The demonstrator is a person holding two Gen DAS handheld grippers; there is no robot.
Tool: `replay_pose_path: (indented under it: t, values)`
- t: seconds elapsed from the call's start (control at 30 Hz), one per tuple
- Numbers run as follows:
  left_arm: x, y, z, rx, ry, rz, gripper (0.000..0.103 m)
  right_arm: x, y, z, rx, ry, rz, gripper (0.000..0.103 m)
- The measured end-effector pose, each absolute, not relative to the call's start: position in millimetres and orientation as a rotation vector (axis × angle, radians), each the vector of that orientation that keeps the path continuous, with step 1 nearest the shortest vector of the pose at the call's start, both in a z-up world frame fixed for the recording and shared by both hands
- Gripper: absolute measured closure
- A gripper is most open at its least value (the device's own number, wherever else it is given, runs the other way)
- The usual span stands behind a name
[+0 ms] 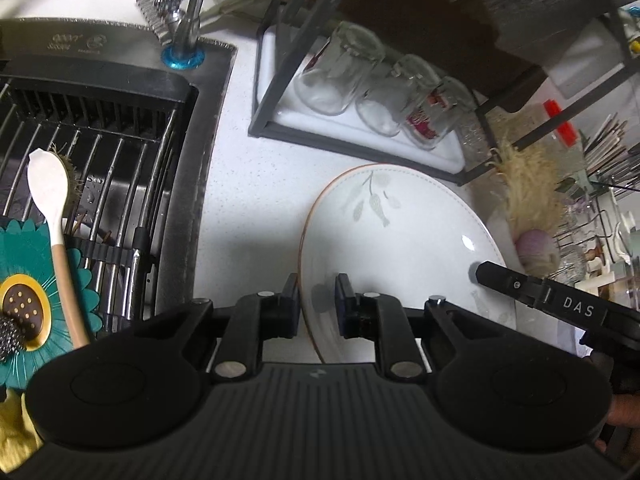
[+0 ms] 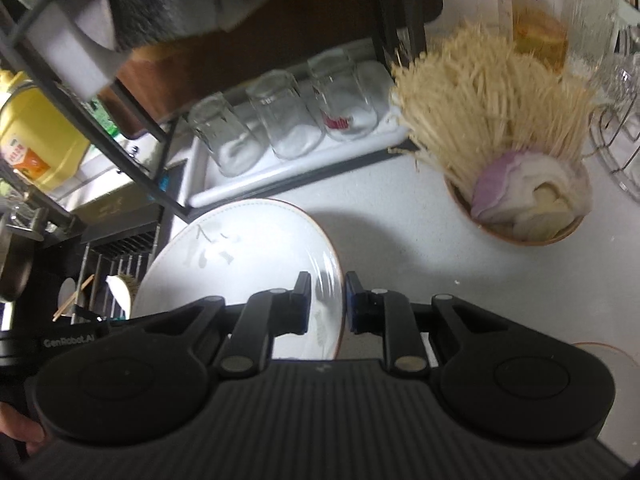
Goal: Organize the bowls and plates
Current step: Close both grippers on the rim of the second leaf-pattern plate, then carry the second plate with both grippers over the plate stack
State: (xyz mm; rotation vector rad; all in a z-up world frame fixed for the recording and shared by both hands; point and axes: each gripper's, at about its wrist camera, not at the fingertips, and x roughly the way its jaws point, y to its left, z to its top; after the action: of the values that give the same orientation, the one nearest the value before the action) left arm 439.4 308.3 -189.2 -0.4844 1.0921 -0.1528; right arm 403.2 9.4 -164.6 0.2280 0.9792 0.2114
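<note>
A white plate with a brown rim and a grey leaf pattern is held tilted above the white counter. My left gripper is shut on its left rim. My right gripper is shut on the opposite rim of the same plate. The right gripper also shows at the right of the left wrist view, on the plate's far edge. A brown bowl with enoki mushrooms and onion slices stands on the counter to the right of the plate.
A sink with a wire rack, a white spoon and a teal flower-shaped item lies to the left. A black frame rack holds upturned glasses behind the plate. A red-lidded jar and a wire dish rack stand at right.
</note>
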Motion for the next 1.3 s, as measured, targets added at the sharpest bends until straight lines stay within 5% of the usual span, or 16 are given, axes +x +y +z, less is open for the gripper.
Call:
replay_pose_path:
  t: [1.3]
  values:
    - [368.8,206.8,-103.8,-0.435,0.997,-0.242,0.082,296.7,-95.4,-79.6,0.274,0.803,0.248,0.082]
